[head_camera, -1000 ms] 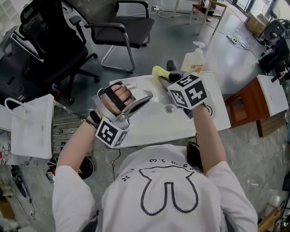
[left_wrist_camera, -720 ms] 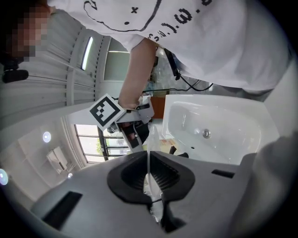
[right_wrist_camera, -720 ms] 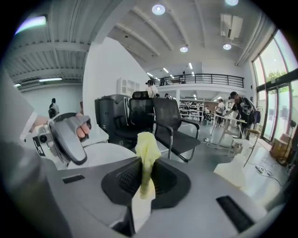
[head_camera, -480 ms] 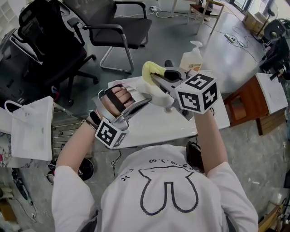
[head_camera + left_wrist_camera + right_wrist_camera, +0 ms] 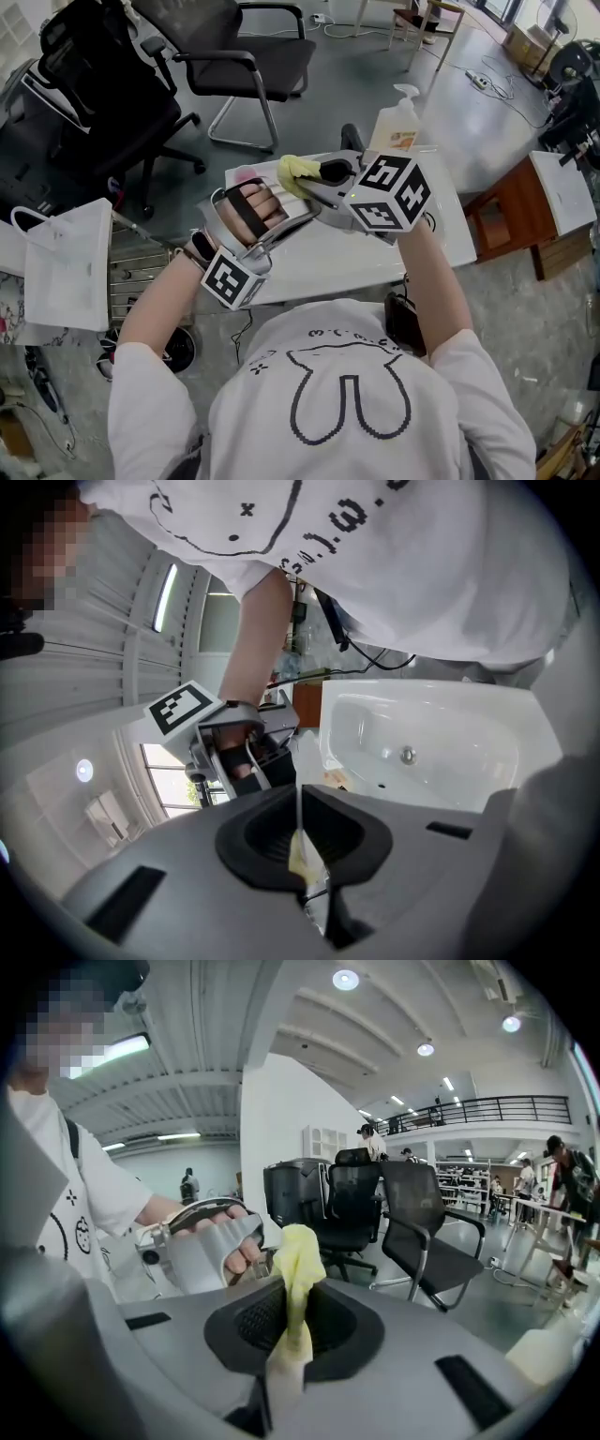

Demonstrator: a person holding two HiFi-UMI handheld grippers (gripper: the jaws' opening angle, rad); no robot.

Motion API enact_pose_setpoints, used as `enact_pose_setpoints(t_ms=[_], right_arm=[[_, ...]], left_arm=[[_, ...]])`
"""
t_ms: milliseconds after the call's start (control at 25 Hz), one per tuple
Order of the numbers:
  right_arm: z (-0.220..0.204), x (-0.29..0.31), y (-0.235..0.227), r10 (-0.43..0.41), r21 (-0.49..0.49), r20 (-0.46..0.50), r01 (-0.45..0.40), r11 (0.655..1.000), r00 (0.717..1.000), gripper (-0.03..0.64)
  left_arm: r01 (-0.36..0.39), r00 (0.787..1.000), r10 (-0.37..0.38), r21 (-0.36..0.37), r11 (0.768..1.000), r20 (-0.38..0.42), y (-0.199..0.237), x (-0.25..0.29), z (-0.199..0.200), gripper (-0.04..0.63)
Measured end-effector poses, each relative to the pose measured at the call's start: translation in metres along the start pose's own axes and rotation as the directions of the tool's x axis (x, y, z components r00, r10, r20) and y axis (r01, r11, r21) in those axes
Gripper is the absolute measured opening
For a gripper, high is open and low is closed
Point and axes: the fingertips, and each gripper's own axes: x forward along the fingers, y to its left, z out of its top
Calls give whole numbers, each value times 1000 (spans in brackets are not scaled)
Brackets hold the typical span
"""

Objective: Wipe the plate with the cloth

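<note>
The cloth (image 5: 300,1260), clamped in the right gripper's (image 5: 297,1333) jaws, had been lifted from the sink (image 5: 469,726) to the plate (image 5: 299,808), held by its rim in the left gripper's (image 5: 302,857) shut jaws; wiping could likely begin.

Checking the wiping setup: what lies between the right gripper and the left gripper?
The yellow cloth, pinched in the right gripper, sticks out toward the left gripper; the head view shows it.

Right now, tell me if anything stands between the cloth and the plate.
Nothing visible does. The right gripper, shut on the yellow cloth, holds it right beside the plate pinched in the left gripper.
</note>
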Motion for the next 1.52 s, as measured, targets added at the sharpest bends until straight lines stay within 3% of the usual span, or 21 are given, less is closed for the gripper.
enact_pose_setpoints(t_ms=[120,480,1080,1280,1400,1520], right_arm=[[-8,8,-17,-72,-8,-50,72,997,996,49],[-50,5,-70,-234,100,-172,253,962,957,49],[-109,-31,-91,-312,194,-272,370,909,910,49],[-109,-52,-101,-496,176,-157,518,837,854,49],[-104,-65,-100,-549,229,-16,538,811,836,49],[-99,-79,-99,-626,282,116,579,765,771,49]], left_arm=[[5,1000,-5,3,1000,6,-3,-1,1,20],[5,1000,-5,-1,1000,0,1,-3,2,21],[-17,1000,17,-30,999,-25,1,-5,-4,23],[1,999,-5,-118,993,-39,-15,-8,-12,20],[0,999,-9,-183,983,-49,-19,-7,-18,20],[-8,998,-7,-235,972,-60,-19,-4,-23,20]])
